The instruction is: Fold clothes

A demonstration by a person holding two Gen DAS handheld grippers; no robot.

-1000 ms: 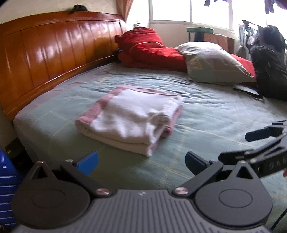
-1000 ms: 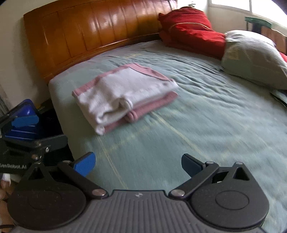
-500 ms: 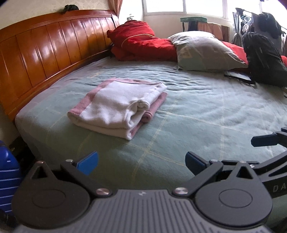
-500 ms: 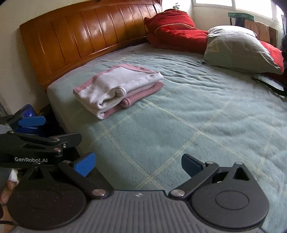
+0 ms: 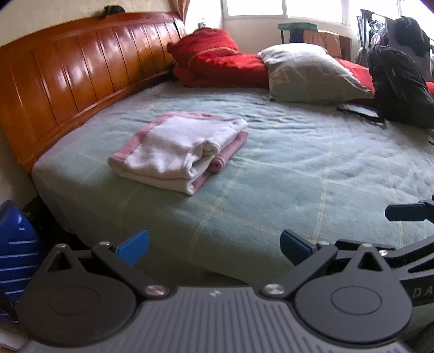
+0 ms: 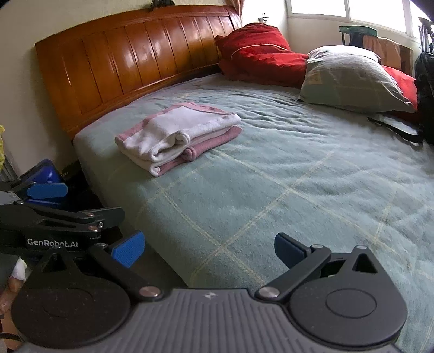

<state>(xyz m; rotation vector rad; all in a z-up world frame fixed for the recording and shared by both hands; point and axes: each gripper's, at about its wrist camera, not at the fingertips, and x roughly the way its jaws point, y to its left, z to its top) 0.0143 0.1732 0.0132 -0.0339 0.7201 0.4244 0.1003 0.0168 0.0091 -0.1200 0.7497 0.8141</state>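
Home bedroom: bed [image 5: 298, 168] with green checked blanket, glossy wooden headboard [image 5: 76, 78] ahead-left of gripper, red bedding [image 5: 217, 62] and pillow [image 5: 312, 73] at far side, window [image 5: 284, 8] behind, black backpack [image 5: 398, 84] far right.

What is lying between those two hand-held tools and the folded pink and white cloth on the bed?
Nothing visible. Only bare green blanket lies between the open left tool and the folded cloth, and likewise ahead of the open right tool. The pillows and black backpack sit far off to the side.
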